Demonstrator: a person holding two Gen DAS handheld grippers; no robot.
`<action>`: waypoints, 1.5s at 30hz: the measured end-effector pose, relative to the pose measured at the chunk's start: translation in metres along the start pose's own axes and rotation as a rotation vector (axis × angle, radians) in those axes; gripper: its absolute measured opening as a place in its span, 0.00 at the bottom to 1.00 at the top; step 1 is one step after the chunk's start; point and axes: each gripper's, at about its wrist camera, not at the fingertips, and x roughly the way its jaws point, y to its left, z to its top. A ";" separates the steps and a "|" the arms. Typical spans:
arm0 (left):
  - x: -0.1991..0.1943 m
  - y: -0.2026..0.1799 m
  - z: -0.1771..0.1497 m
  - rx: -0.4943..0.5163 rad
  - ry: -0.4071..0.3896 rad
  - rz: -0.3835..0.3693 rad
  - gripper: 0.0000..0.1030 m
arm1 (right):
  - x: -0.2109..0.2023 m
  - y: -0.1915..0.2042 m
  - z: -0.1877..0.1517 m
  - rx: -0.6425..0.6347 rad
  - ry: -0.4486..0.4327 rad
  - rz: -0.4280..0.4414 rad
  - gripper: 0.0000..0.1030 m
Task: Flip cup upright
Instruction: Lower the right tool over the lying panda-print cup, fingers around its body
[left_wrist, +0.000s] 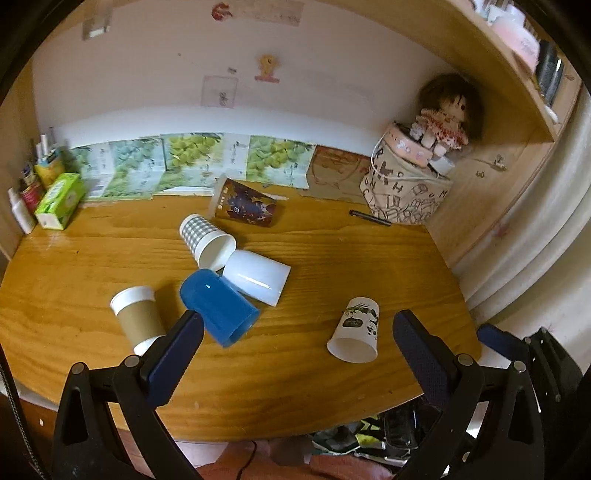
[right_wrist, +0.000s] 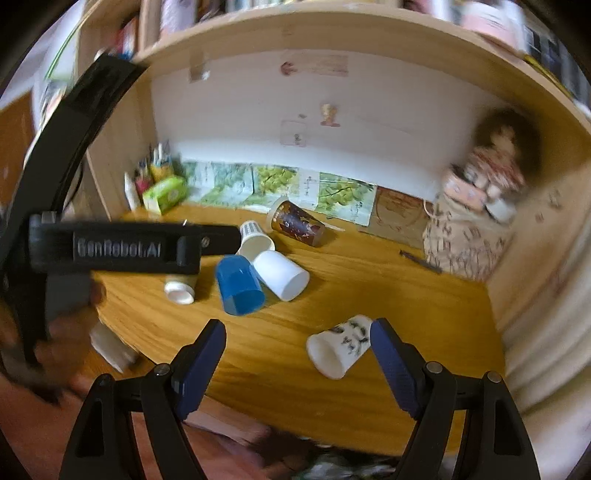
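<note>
Wooden desk (left_wrist: 332, 254) carries six tipped cups (left_wrist: 218, 306), pen (left_wrist: 369, 218), green box (left_wrist: 59, 201)

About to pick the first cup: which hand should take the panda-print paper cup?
Right, probably. The panda cup lies on its side just ahead of the open right gripper, near its right finger. The left gripper, also open, faces the blue cup instead.

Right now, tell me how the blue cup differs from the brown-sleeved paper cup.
The blue cup is solid glossy blue; the brown-sleeved paper cup is white with a brown band. The blue cup touches the plain white cup, while the brown-sleeved cup lies apart. Both lie on their sides on the wooden table, mouths toward the near edge.
</note>
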 end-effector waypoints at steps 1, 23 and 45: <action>0.004 0.001 0.003 0.001 0.013 -0.005 0.99 | 0.005 0.000 0.002 -0.038 0.005 -0.002 0.79; 0.087 -0.005 0.001 -0.110 0.380 -0.112 0.99 | 0.078 -0.030 -0.016 -0.605 0.204 0.104 0.79; 0.160 -0.019 -0.038 -0.318 0.554 -0.171 0.98 | 0.139 -0.051 -0.071 -1.342 0.206 0.321 0.79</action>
